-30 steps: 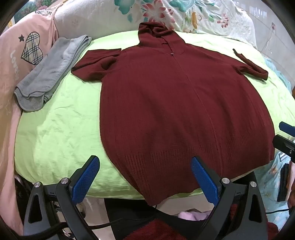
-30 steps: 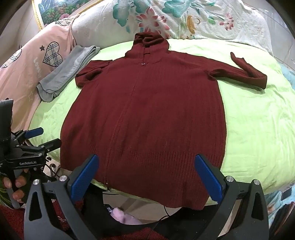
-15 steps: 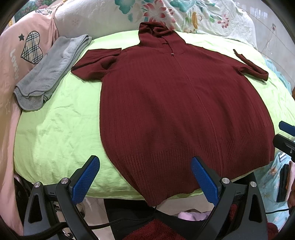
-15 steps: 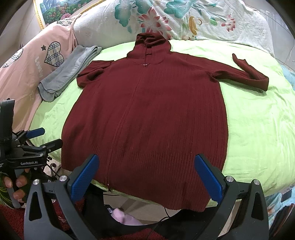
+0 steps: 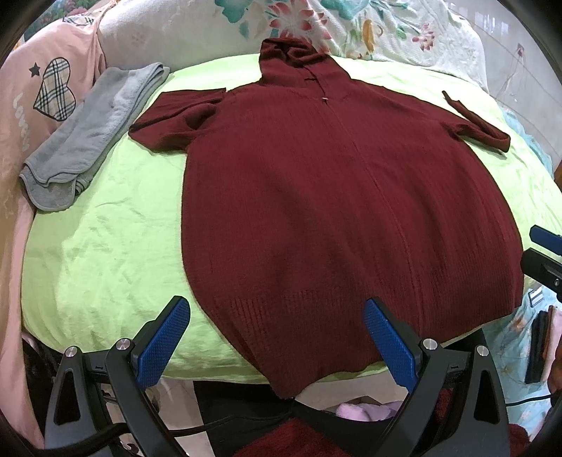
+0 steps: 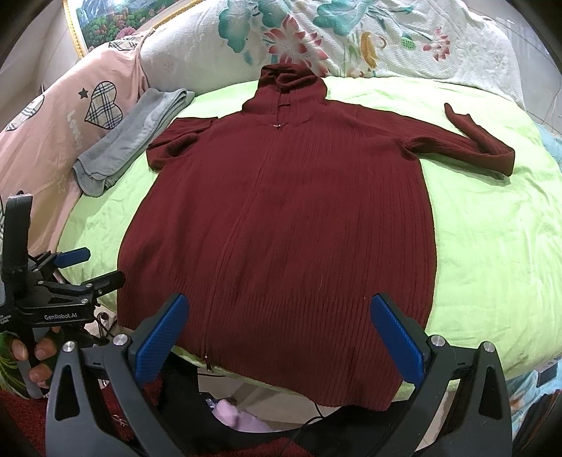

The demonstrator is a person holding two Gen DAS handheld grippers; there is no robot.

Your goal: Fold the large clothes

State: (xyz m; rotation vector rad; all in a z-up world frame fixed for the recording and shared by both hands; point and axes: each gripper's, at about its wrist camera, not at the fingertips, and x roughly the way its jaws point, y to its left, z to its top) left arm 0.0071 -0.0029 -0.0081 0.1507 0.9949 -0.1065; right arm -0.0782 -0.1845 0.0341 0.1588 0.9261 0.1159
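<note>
Both tongs stand wide open and hold nothing. In its own view the left gripper [image 5: 277, 339] hangs at the near edge of the bed, its blue pads [image 5: 162, 341] spread to either side of the sweater's hem without touching it. The right gripper [image 6: 281, 339] hangs the same way in its view, jaws far apart above the hem's near edge.

A maroon knitted sweater [image 5: 344, 211] lies flat on the lime-green sheet [image 5: 105, 253], zip front up, hood [image 5: 291, 56] at the far end against a floral quilt [image 5: 386, 31]. Its left sleeve [image 5: 172, 119] is folded short beside the body; its right sleeve [image 6: 470, 140] stretches out to the right and doubles back at the cuff. The hem hangs slightly over the bed's near edge.

Left of the sweater, apart from it, a folded grey cloth [image 5: 87, 137] rests on the sheet's edge, against a pink garment [image 5: 42, 98] with a plaid heart.

From the right wrist view, the left gripper [image 6: 87, 267] shows at the left edge, held by a hand [image 6: 31, 358] whose fingertips alone are visible.
</note>
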